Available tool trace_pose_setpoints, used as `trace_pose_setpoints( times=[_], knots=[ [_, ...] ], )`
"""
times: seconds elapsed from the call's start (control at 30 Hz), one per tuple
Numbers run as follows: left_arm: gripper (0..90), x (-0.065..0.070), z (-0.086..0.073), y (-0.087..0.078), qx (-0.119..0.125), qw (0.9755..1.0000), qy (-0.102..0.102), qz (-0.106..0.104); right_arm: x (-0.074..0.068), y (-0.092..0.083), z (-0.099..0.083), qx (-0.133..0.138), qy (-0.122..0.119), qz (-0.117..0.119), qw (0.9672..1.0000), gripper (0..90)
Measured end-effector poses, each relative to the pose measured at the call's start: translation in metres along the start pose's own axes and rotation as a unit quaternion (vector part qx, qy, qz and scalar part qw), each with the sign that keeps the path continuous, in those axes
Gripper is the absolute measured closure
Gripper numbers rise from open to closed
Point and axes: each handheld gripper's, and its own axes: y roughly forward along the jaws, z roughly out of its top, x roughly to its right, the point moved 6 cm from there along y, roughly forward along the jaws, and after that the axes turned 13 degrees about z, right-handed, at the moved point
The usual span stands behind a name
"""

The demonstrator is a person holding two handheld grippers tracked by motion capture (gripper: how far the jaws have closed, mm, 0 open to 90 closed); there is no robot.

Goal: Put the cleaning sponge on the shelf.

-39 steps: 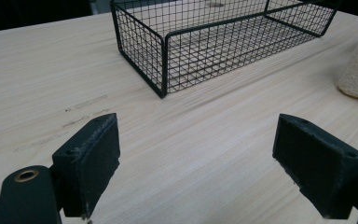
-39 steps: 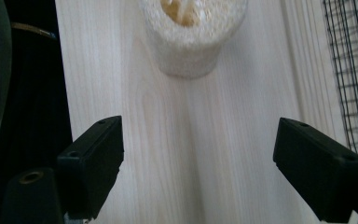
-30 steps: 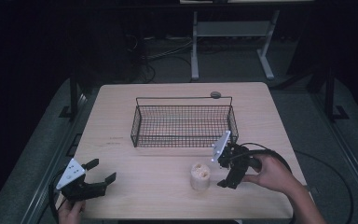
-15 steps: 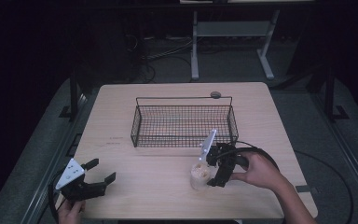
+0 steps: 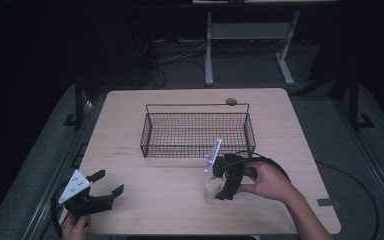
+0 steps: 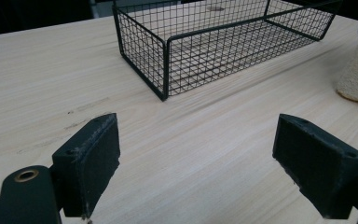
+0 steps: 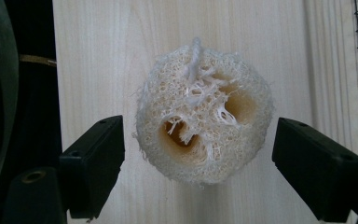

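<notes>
Bare table [image 5: 130, 135] (basket [image 5: 197, 132] mid-table)

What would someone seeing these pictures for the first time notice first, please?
The pale loofah sponge stands on end on the wooden table, between the open fingers of the right gripper, which have just been closing without touching it. Behind it sits an empty black wire basket. The left gripper rests open at the table's near left corner.
</notes>
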Motion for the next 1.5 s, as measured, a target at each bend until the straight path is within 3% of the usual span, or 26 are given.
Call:
trace_pose_setpoints(
  times=[0.23, 1.17, 1.5],
  knots=[
    [14.1, 0.002, 0.0, 0.0, 0.0, 1.0, 0.002, -0.002, -0.001, 0.001, 0.005, -0.009, -0.008, 0.006, 0.9999, 28.0],
    [14.1, 0.004, 0.0, 0.001, -0.004, 1.0, 0.006, -0.003, -0.004, -0.024, -0.008, 0.017, -0.01, 0.015, 0.9997, 29.1],
    [14.1, 0.003, -0.001, 0.002, -0.005, 1.0, 0.007, -0.003, -0.003, -0.047, -0.007, 0.01, -0.012, 0.003, 0.9999, 29.1]
  ],
)
